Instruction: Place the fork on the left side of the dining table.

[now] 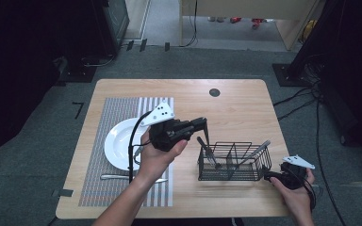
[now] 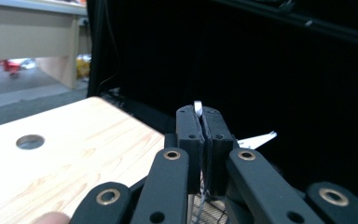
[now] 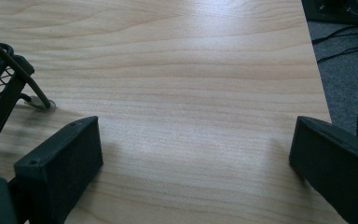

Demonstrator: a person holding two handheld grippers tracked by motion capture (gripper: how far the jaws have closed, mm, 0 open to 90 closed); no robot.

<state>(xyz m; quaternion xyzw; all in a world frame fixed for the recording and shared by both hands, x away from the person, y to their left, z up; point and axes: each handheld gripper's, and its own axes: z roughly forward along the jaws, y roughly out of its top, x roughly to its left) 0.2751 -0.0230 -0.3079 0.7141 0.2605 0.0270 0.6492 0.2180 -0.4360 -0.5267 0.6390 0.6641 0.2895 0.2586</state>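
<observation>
**Fork lifted from the caddy, bound for the place setting**

The left hand-held gripper [image 1: 205,123] is clamped tight on the handle of a fork [image 1: 208,149], whose tines hang down into the left compartment of the black wire caddy [image 1: 234,175]; in the left gripper view a sliver of metal [image 2: 198,108] shows between the closed jaws. The step in hand looks like drawing the fork up out of the caddy. Next, it likely must clear the rim, then travel to the striped placemat [image 1: 118,110] beside the white plate [image 1: 118,143], where a knife [image 1: 118,177] already lies. The right hand-held gripper [image 1: 269,176] rests wide open and empty on the worktop [image 1: 235,101] at the caddy's right end, near enough to steady it.
</observation>
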